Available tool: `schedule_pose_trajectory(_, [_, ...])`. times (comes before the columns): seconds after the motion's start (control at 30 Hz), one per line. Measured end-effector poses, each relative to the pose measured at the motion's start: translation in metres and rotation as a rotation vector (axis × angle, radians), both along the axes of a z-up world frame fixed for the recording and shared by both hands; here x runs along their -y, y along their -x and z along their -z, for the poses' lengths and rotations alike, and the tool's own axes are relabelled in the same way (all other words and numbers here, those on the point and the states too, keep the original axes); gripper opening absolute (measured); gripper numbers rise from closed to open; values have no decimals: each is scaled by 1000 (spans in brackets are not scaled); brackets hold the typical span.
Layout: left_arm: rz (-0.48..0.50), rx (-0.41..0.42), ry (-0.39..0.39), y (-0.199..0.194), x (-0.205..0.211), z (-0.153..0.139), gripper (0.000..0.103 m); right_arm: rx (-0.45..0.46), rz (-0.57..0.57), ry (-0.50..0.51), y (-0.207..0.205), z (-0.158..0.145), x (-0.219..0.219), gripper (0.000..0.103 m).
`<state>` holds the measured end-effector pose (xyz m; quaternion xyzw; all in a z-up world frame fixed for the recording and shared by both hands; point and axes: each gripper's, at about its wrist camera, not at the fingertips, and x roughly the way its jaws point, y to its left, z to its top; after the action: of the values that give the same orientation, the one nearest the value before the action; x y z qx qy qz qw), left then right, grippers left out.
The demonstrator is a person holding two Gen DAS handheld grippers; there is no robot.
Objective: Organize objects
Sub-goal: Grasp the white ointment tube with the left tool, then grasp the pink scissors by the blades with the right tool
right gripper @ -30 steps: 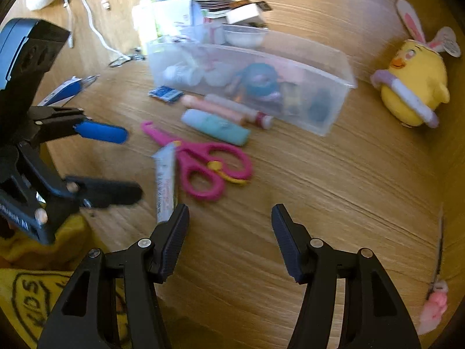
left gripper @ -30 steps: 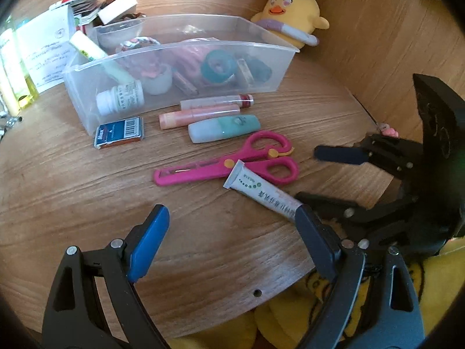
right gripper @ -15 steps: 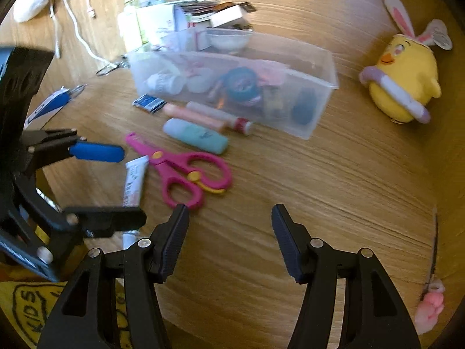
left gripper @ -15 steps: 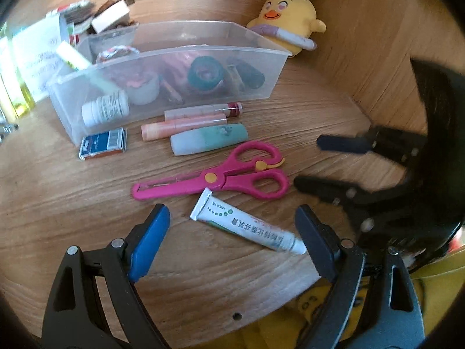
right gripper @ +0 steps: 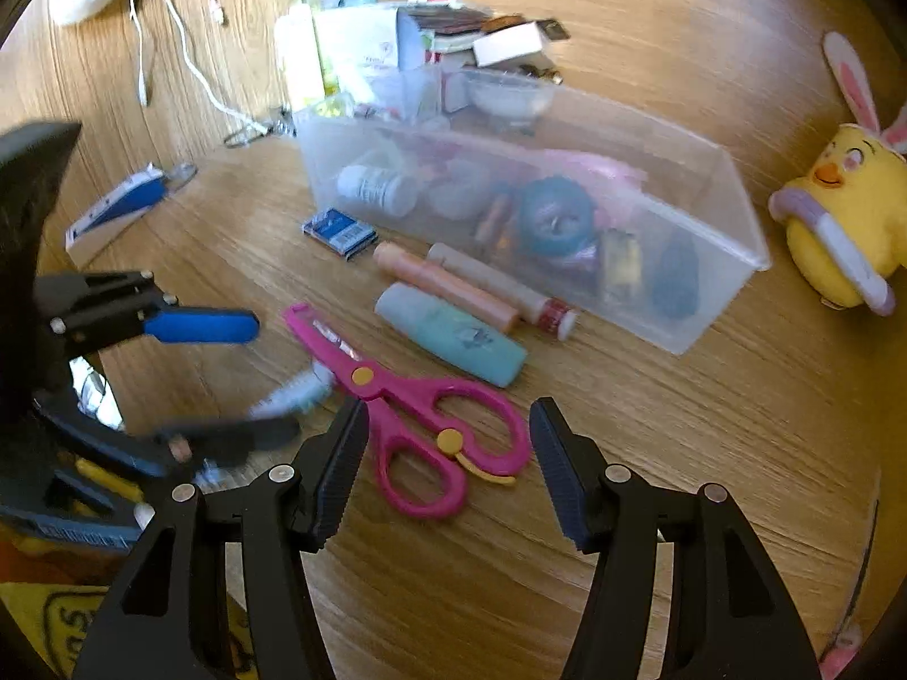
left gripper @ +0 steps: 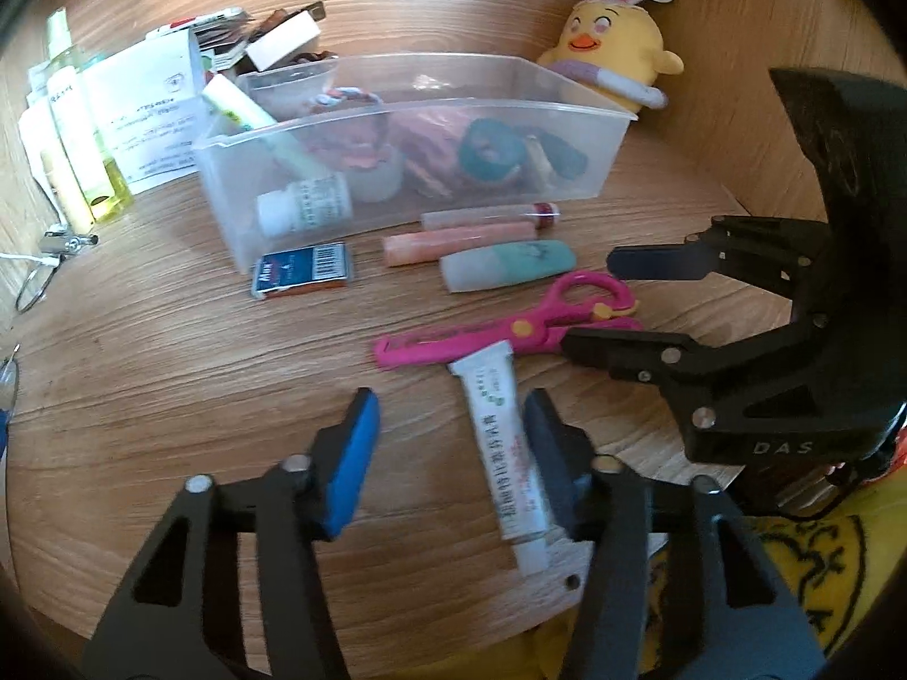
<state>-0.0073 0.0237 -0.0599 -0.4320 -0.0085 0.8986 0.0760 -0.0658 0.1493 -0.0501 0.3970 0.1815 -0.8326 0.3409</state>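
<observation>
A white tube [left gripper: 504, 442] lies on the wooden table between the fingers of my open left gripper [left gripper: 453, 442], close to the right finger. Pink scissors [right gripper: 419, 413] lie just beyond it; their handles sit between the fingers of my open right gripper [right gripper: 448, 447]. In the left wrist view the scissors [left gripper: 499, 328] are partly behind the right gripper [left gripper: 589, 300]. A teal-capped tube [right gripper: 453, 334], an orange stick [right gripper: 442, 283], a clear stick [right gripper: 504, 289] and a blue packet [right gripper: 340, 232] lie before a clear bin [right gripper: 708, 306] full of small items.
A yellow plush chick [right gripper: 839, 226] sits right of the bin. Bottles, boxes and papers [right gripper: 363, 45] stand behind it. White cables [right gripper: 187, 56] and a stapler [right gripper: 119, 209] lie to the left. The table edge is near me, above yellow fabric [left gripper: 793, 566].
My left gripper has moved right and forward, so the white tube now lies between its fingers. My right gripper has advanced over the scissors' handles.
</observation>
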Motion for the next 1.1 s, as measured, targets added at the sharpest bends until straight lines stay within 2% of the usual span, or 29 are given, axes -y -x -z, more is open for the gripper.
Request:
schedule_pose_trajectory(0.03, [5,-1,4,0,2,0,37,-5,0,-5,-1,0,-1,53])
schedule_pose_trajectory(0.07, [5,-2,7,0,6,-1,29,-4,-3,-3,-2,-1,-3,47])
schedule_pose_trajectory(0.13, [2,1,-3,0,12,-1,21,12,-8,-6,-3,-1,-7,36])
schedule_pose_trajectory(0.17, [0,3,-9,1,15,-1,18,15,1,-12,-3,0,-10,35])
schedule_pose_trajectory(0.33, [-29,-3,-7,5,24,0,17,70,44,2,-2,0,-30,36])
schedule_pose_trajectory(0.43, [-7,-5,7,6,24,0,17,125,33,23,-3,-3,-36,35])
schedule_pose_trajectory(0.53, [22,-3,33,4,19,0,18,100,3,58,-7,-13,-30,36])
schedule_pose_trajectory(0.63, [23,-1,42,2,18,-1,21,64,-39,44,-7,-16,-14,36])
schedule_pose_trajectory(0.8, [-22,-2,37,-1,31,-1,22,84,-70,-33,3,2,13,36])
schedule_pose_trajectory(0.87, [-35,-6,22,-2,38,-1,22,82,-68,-34,5,5,15,36])
schedule_pose_trajectory(0.9, [-35,-6,14,-2,40,-1,22,84,-66,-32,5,4,14,35])
schedule_pose_trajectory(0.97, [-43,-5,-2,-1,42,-1,19,85,-63,-31,4,4,13,23])
schedule_pose_trajectory(1.03, [-51,-4,-9,1,44,0,16,82,-63,-26,1,3,12,17])
schedule_pose_trajectory(1.1, [-54,0,-31,3,45,-1,16,82,-62,-14,1,3,12,17])
